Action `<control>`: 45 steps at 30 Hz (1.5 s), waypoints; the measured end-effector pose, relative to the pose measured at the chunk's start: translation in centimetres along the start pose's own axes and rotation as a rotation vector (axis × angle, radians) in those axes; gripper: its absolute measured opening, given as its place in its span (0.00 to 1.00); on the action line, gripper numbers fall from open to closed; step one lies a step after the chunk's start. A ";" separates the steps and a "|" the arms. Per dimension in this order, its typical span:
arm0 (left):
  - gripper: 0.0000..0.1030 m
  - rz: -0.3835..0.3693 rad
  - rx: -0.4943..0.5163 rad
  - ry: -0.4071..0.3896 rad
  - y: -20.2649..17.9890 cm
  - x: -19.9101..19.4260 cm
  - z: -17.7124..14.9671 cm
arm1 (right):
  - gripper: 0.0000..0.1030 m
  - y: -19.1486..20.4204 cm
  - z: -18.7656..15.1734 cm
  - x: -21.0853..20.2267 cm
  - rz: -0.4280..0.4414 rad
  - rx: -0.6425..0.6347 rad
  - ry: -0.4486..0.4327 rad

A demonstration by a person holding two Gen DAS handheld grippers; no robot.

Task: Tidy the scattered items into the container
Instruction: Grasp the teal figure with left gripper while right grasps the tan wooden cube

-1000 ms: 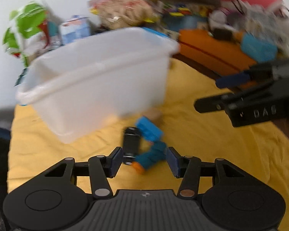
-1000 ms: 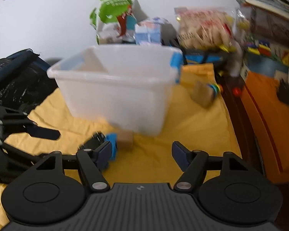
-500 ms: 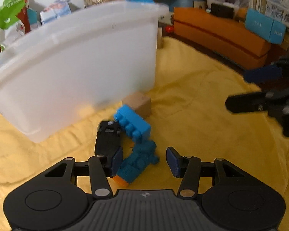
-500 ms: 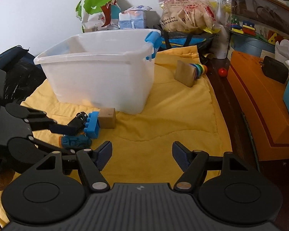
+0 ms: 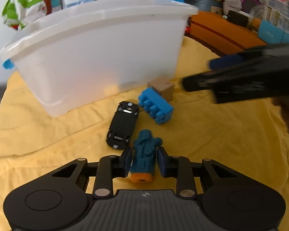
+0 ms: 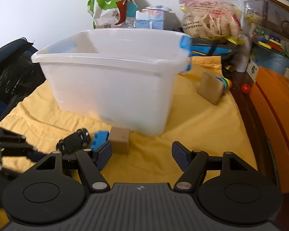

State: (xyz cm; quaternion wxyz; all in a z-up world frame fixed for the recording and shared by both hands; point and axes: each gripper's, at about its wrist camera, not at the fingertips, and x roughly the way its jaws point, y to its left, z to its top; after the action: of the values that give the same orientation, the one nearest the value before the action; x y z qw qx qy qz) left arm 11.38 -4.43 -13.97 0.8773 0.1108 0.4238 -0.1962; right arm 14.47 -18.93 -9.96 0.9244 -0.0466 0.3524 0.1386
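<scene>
A white plastic bin (image 5: 98, 44) stands on the yellow cloth (image 5: 212, 134); it also shows in the right wrist view (image 6: 113, 80). In front of it lie a black toy car (image 5: 123, 124), a blue building brick (image 5: 156, 105) and a tan wooden cube (image 5: 161, 87). My left gripper (image 5: 143, 160) has its pads close on both sides of a teal toy with an orange end (image 5: 144, 156). My right gripper (image 6: 141, 155) is open and empty, just right of the wooden cube (image 6: 120, 139), the brick (image 6: 100, 137) and the car (image 6: 75, 141).
Snack bags (image 6: 113, 3) and a blue carton (image 6: 150, 18) stand behind the bin. A wooden stacking toy with coloured rings (image 6: 213, 90) lies to the bin's right. An orange box (image 6: 275, 119) borders the cloth on the right, a dark bag (image 6: 7, 71) on the left.
My left gripper has narrowed around the teal toy, now between its pads. My right gripper has moved forward and lower, closer to the wooden cube and bin.
</scene>
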 end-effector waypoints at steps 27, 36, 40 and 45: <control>0.33 -0.024 0.001 0.005 0.2 0.5 0.0 | 0.53 0.2 0.7 3.7 0.042 0.069 0.039; 0.33 -0.021 0.007 0.006 0.1 0.7 0.1 | 0.51 0.8 1.1 4.6 0.023 0.005 0.025; 0.33 -0.017 0.012 0.004 0.0 0.7 0.0 | 0.52 -0.3 0.2 4.5 0.022 0.043 0.054; 0.33 -0.017 0.009 -0.002 -0.2 0.8 0.1 | 0.38 0.6 0.1 5.4 0.041 -0.034 0.050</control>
State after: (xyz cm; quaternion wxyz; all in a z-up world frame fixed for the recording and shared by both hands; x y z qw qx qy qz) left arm 11.84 -4.83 -14.59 0.8756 0.1107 0.4229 -0.2056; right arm 18.25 -17.10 -13.48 0.9112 -0.0586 0.3740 0.1623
